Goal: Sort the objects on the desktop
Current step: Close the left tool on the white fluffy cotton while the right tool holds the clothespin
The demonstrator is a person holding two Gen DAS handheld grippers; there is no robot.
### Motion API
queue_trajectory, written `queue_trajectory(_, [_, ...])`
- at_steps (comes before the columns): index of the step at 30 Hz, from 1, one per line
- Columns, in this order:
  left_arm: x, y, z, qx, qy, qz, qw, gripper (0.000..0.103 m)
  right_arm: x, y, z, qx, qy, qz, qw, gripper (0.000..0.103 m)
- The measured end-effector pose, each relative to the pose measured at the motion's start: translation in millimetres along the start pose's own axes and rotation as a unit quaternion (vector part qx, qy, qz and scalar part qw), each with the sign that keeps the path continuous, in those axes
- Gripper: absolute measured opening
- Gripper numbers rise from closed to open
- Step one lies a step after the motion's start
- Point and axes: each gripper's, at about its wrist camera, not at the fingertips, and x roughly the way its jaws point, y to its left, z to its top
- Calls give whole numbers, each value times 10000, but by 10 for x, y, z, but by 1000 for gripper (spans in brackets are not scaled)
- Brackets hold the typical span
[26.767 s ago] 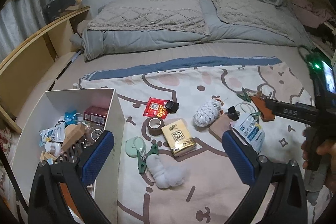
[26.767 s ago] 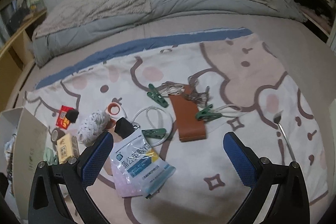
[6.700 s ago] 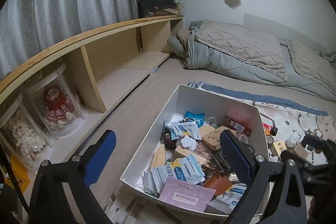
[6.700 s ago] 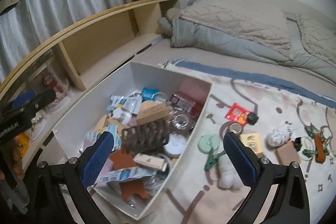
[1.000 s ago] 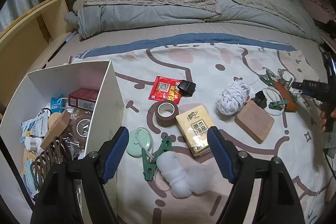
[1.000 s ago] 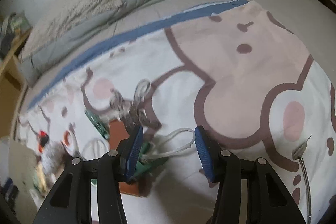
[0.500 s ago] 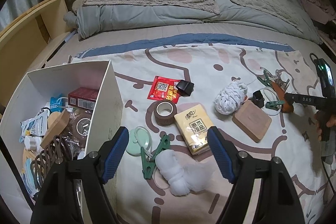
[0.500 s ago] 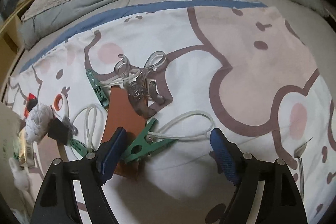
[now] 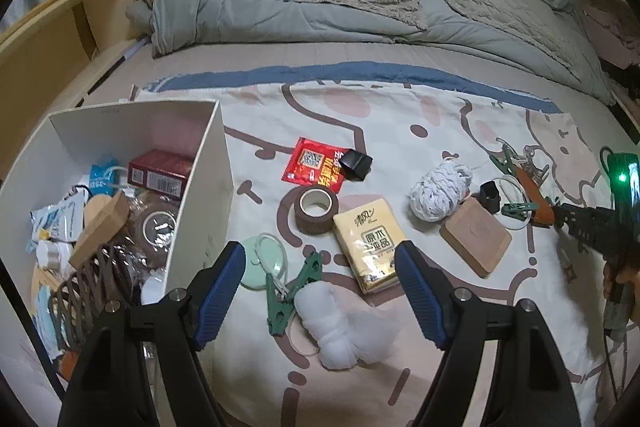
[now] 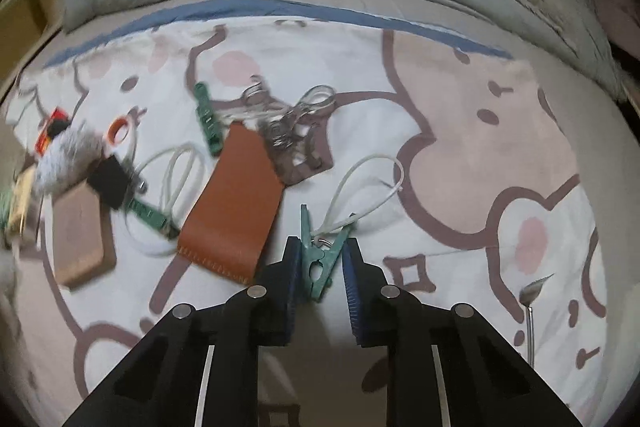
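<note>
Two views showed a change from half a second before: the right gripper (image 10: 320,267), whose fingers (image 10: 294,267) had stood wide apart around the green clothespin (image 10: 320,259), had closed onto it, the clip pinched between the blue pads above the patterned sheet (image 10: 460,131), beside the brown leather pouch (image 10: 236,203). The left gripper (image 9: 320,291) was unchanged, fingers (image 9: 222,287) apart and empty above the tissue pack (image 9: 370,243), next to the white box (image 9: 208,187).
</note>
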Motion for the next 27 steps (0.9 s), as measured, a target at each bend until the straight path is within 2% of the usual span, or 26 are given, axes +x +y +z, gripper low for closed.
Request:
queue_trajectory(9, [160, -164, -148, 223, 423, 121, 9988, 77, -116, 48, -138, -240, -46, -103, 9996, 21])
queue_trajectory(12, [213, -225, -205, 260, 536, 62, 9982, 77, -157, 27, -167, -165, -69, -3, 9998, 21])
queue_trajectory(15, [288, -251, -243, 137, 701, -81, 9974, 64, -207, 2, -188, -66, -88, 69, 9999, 21])
queue_trajectory(16, [319, -253, -256, 94, 774, -86, 9969, 64, -229, 2, -202, -41, -97, 63, 9999, 21])
queue_trajectory(21, [424, -270, -333, 37, 893, 120, 9959, 63, -323, -8, -231, 154, -121, 258, 9995, 21])
queue_trajectory(27, [506, -187, -386, -257, 974, 446, 9939, 64, -448, 94, -268, -96, -251, 244, 9993, 21])
